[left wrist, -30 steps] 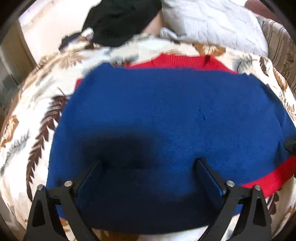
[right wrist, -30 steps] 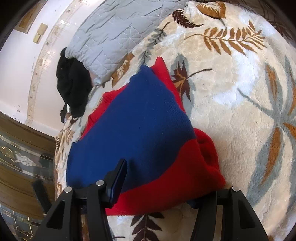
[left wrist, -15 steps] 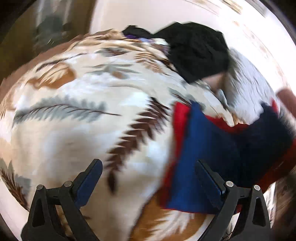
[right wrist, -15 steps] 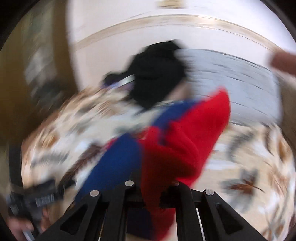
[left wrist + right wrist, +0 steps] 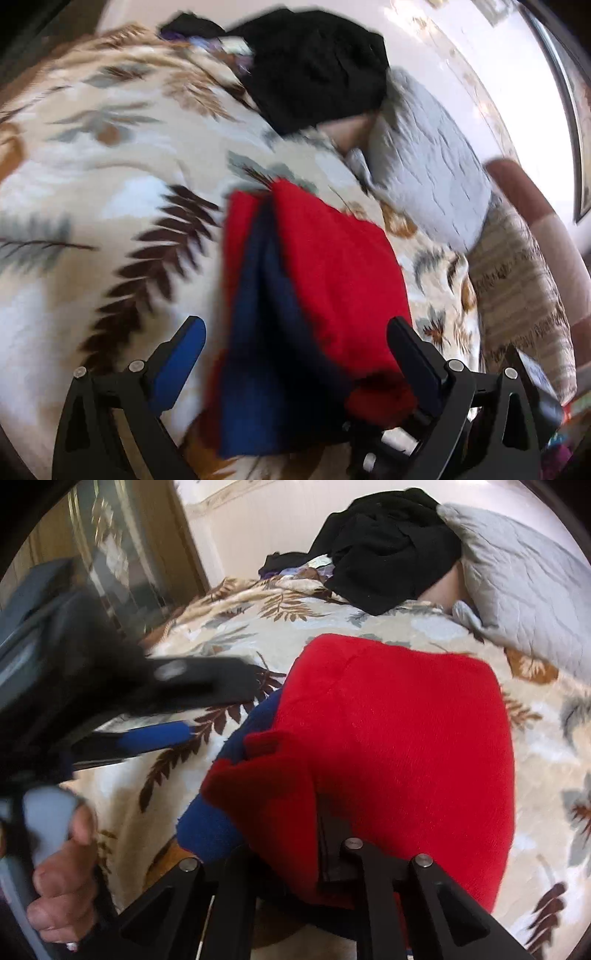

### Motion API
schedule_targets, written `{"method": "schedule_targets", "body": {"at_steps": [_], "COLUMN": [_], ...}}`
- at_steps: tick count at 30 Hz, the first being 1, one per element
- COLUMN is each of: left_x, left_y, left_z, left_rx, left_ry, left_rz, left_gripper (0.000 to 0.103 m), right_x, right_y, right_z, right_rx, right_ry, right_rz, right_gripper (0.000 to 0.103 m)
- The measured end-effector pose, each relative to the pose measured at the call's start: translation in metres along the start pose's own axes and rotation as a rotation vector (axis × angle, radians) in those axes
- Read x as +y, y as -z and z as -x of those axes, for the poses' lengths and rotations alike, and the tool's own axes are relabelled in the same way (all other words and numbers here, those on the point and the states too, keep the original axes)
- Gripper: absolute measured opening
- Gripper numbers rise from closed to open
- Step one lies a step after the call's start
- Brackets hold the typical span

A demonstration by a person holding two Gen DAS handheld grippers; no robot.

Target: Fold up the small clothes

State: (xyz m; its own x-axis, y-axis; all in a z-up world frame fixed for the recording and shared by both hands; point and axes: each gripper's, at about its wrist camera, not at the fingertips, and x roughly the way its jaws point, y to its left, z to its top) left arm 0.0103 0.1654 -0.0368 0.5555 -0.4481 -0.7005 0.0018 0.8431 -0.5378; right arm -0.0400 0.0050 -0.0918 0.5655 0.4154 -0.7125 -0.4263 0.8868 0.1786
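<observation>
The right hand-held gripper (image 5: 295,864) is letting go, its jaws opening around the red and blue sweater (image 5: 399,746); the left hand-held gripper (image 5: 295,354) is wide apart; the sweater lies folded over on the bed (image 5: 258,627); it may need more folds.

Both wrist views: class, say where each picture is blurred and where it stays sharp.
Left wrist view: the leaf-patterned blanket and red-and-blue knitted sweater smear. Right wrist view: the left gripper blurs; the sweater and grey quilted pillow stay crisp.
</observation>
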Motion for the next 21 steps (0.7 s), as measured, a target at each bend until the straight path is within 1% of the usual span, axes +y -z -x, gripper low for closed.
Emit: {"method": "schedule_targets", "body": {"at_steps": [1,2,3,4,5,7,8,9,12,14,16,17,18,19,21], "left_x": [-0.001,-0.003,-0.005,-0.006,-0.008,-0.012,-0.012,-0.011,-0.009,-0.007,-0.008,-0.009,-0.008,-0.007,-0.006], "left_y": [-0.003,-0.002,-0.001,0.001,0.002,0.004,0.004,0.003,0.000,0.001,0.007,0.012,0.015,0.020,0.027], "left_z": [-0.008,-0.012,-0.015,-0.017,-0.020,-0.022,-0.024,-0.023,-0.019,-0.013,0.001,0.011,0.017,0.025,0.030], "left_rx": [0.029,0.046,0.058,0.067,0.067,0.064,0.068,0.074,0.080,0.062,0.038,0.018,0.005,-0.007,-0.009], "left_ry": [-0.012,-0.007,-0.007,-0.025,-0.046,-0.077,-0.097,-0.115,-0.113,-0.126,-0.131,-0.130,-0.126,-0.110,-0.093], "left_rz": [0.003,-0.001,-0.005,-0.009,-0.021,-0.049,-0.056,-0.060,-0.048,-0.038,-0.063,-0.073,-0.075,-0.072,-0.055], "left_gripper": [0.097,0.093,0.085,0.081,0.073,0.065,0.049,0.041,0.041,0.042,0.043,0.045,0.050,0.052,0.052], "right_x": [-0.004,-0.006,-0.007,-0.011,-0.015,-0.020,-0.022,-0.025,-0.032,-0.034,-0.038,-0.040,-0.041,-0.043,-0.044], "right_y": [0.003,0.007,0.008,0.015,0.019,0.028,0.030,0.033,0.035,0.036,0.038,0.038,0.039,0.040,0.041], "right_z": [0.005,0.009,0.012,0.020,0.026,0.040,0.044,0.049,0.057,0.063,0.071,0.074,0.076,0.077,0.077], "right_rx": [0.002,0.002,0.000,-0.011,-0.025,-0.044,-0.048,-0.054,-0.064,-0.075,-0.089,-0.095,-0.100,-0.102,-0.101], "right_ry": [-0.033,-0.065,-0.079,-0.100,-0.117,-0.124,-0.127,-0.124,-0.119,-0.115,-0.113,-0.114,-0.117,-0.120,-0.125], "right_rz": [-0.004,-0.010,-0.017,-0.034,-0.048,-0.068,-0.076,-0.089,-0.109,-0.123,-0.139,-0.146,-0.155,-0.162,-0.174], "right_gripper": [0.026,0.035,0.045,0.053,0.060,0.060,0.060,0.060,0.060,0.060,0.060,0.060,0.060,0.060,0.060]}}
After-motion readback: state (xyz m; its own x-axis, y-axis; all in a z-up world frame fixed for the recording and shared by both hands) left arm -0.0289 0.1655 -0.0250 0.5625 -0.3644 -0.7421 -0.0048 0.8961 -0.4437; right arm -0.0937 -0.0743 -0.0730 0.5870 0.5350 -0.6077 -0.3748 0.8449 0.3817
